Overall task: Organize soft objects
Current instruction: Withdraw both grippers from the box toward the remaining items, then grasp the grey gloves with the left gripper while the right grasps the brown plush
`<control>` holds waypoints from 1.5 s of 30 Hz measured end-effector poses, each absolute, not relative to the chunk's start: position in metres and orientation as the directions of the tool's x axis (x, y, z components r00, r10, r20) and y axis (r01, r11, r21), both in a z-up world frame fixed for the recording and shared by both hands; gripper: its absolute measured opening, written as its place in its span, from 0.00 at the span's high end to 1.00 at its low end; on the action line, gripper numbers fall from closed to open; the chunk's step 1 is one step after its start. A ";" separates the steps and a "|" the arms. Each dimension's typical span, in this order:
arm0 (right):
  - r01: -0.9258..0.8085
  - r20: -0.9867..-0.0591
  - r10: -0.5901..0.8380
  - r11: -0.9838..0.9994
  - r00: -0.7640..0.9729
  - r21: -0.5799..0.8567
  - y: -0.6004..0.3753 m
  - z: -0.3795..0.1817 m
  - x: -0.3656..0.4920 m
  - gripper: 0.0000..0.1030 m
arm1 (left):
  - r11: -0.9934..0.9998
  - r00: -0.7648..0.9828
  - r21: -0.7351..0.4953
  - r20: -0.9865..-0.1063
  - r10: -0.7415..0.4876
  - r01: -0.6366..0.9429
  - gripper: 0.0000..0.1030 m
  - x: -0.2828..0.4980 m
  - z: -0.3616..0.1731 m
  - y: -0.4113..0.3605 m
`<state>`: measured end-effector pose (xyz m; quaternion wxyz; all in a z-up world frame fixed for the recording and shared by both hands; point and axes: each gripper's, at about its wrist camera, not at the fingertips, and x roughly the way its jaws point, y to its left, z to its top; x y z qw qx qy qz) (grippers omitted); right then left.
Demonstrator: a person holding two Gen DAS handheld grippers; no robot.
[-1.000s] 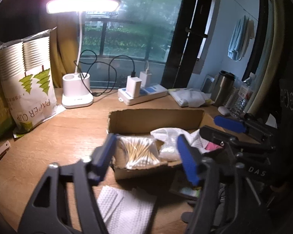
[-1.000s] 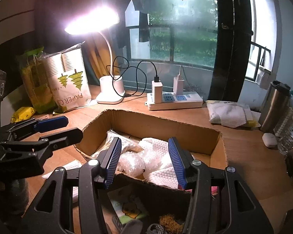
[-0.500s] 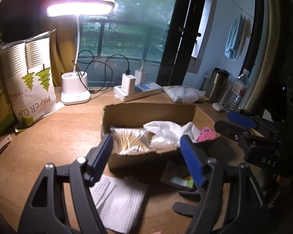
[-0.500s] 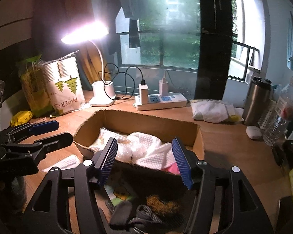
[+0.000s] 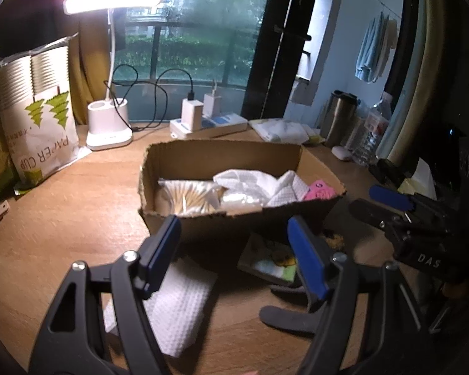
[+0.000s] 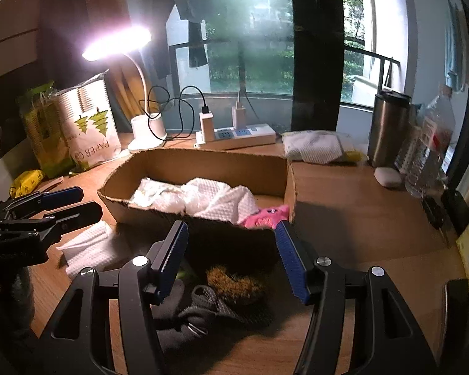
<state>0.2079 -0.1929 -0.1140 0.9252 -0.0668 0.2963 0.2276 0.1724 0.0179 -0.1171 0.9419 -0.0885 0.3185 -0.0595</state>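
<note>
A cardboard box (image 5: pixel 222 156) (image 6: pixel 203 162) on the wooden desk holds a bag of cotton swabs (image 5: pixel 187 195), white cloths (image 5: pixel 253 181) (image 6: pixel 215 198) and a pink item (image 5: pixel 320 189) (image 6: pixel 265 217). A folded white cloth (image 5: pixel 178 309) (image 6: pixel 84 243) lies on the desk in front of the box. A small picture packet (image 5: pixel 269 261), a brown scrubby pad (image 6: pixel 231 281) and a dark strap item (image 6: pixel 200 315) lie near the box front. My left gripper (image 5: pixel 234 256) is open and empty above the white cloth. My right gripper (image 6: pixel 231 259) is open and empty above the dark items.
A lit desk lamp (image 5: pixel 109 125), a paper cup bag (image 5: pixel 37 125), a power strip with chargers (image 5: pixel 209 122), a folded cloth packet (image 5: pixel 281 129), a steel mug (image 6: pixel 387 125) and water bottles (image 6: pixel 428 150) line the back of the desk.
Both grippers have pulled back from the box toward the desk's near edge. The box now sits farther away in both views. Both stay open and empty.
</note>
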 end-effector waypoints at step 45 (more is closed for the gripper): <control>-0.491 -0.648 0.433 0.865 0.627 0.103 -0.228 -0.157 0.221 0.62 | 0.973 0.648 -0.157 -0.726 -0.230 0.170 0.30 0.186 -0.157 -0.060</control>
